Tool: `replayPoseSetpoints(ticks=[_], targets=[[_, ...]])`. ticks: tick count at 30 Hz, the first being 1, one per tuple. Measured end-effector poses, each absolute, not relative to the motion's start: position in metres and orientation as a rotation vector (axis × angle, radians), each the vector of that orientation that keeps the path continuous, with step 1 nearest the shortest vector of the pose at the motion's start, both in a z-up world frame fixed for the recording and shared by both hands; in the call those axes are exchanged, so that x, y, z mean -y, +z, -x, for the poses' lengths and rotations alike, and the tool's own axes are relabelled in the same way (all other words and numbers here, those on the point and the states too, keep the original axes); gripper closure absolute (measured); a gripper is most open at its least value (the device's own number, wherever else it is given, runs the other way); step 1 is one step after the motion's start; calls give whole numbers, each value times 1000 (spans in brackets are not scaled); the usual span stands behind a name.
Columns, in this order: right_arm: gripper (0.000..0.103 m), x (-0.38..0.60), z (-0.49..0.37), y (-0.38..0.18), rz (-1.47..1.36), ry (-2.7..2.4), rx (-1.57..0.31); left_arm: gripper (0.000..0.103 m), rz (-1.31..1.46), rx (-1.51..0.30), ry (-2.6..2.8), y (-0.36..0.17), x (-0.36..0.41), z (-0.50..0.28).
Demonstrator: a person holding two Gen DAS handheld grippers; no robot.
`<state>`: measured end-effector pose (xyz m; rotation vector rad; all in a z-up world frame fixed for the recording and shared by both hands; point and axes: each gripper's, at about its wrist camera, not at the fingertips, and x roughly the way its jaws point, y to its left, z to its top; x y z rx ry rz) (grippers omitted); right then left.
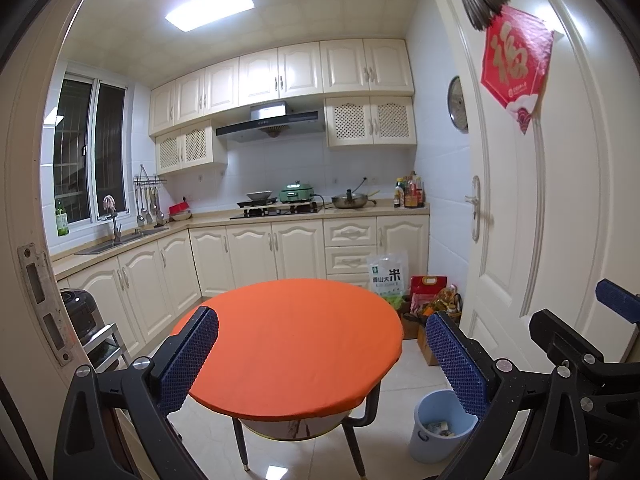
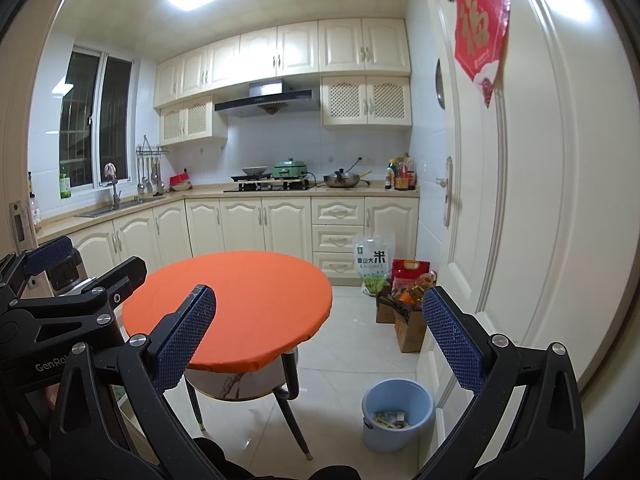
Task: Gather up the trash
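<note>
Both tongs, left (image 1: 322, 354) and right (image 2: 320, 336), gape wide and empty, blue pads dimpled, over the round orange-clothed desk (image 1: 296, 340); the plastic bin (image 2: 398, 414) holds wrappers.

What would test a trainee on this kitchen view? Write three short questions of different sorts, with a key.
1. True or false: the orange table top is bare.
2. Where does the blue bin stand? A) on the counter B) on the floor near the white door C) under the sink
3. Fill in: the left gripper and the right gripper are both ____ and hold nothing.

Key: 1 true; 2 B; 3 open.
</note>
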<state>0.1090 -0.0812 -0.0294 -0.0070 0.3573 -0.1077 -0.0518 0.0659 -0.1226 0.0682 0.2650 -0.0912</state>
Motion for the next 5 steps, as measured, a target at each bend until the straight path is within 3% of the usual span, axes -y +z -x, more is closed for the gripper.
replayPoseSetpoints(ticks=[5], targets=[[0, 84, -113, -32, 7, -106, -363, 1, -67, -268, -92, -125, -67, 44]])
